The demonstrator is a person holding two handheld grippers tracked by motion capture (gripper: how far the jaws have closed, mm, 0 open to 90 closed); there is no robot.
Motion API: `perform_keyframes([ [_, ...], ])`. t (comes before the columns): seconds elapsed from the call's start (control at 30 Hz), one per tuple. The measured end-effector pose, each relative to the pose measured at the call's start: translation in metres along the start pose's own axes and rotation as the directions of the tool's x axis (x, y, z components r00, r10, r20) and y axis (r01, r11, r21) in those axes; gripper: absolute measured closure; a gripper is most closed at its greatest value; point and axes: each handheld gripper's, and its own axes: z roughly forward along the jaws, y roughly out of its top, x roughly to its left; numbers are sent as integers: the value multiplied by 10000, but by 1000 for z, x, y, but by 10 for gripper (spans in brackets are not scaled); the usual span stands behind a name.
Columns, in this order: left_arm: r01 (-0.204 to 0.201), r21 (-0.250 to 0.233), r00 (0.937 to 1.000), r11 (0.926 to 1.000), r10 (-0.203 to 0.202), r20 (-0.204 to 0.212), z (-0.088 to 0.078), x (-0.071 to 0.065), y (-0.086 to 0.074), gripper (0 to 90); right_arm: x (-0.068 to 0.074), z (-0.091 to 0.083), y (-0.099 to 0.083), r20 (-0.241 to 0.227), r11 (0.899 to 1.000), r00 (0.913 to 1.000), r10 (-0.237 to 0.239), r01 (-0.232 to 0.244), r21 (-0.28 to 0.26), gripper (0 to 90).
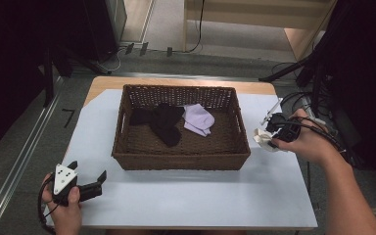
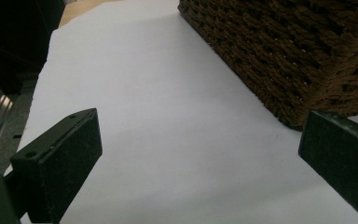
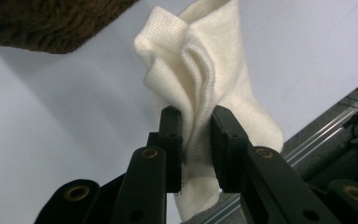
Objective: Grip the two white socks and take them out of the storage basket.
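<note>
White sock (image 3: pixel 200 93) in right gripper (image 3: pixel 196 135)

We see a grey carpeted floor (image 1: pixel 215 61) around the table (image 1: pixel 186 196), which wears a white cover over a pale wood top. At twelve o'clock stands light wooden furniture (image 1: pixel 254 14), with black cables (image 1: pixel 196 29) trailing down to plugs on the floor. At nine o'clock a metal rail (image 1: pixel 17 161) runs along the floor. Dark curtains (image 1: pixel 14 58) hang at ten and two o'clock.
</note>
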Motion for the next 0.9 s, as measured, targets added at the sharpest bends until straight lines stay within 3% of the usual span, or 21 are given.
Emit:
perform_keyframes([
  [0.33,49,-71,10000,10000,-49,7,-1,0,0,2,3,50,-10,-281,9980,9981,553,-544,317,737],
  [0.4,67,-98,10000,9999,-66,20,0,0,0,2,3,56,-12,-335,9973,9972,675,-665,318,679],
  [0.5,96,-91,10000,9999,-96,-6,0,0,0,2,5,59,-15,-252,9967,9967,770,-763,285,512],
  [0.63,93,-85,10000,9999,-93,-3,0,0,0,2,8,56,-21,111,9942,9945,1042,-1038,-277,356],
  [0.8,95,-109,10000,9999,-95,-6,0,0,0,2,13,58,-33,441,9823,9860,1609,-1557,-1047,158],
  [0.9,82,-96,10000,9999,-82,-2,0,0,0,2,16,59,-42,339,9701,9781,2055,-1990,-1392,139],
])
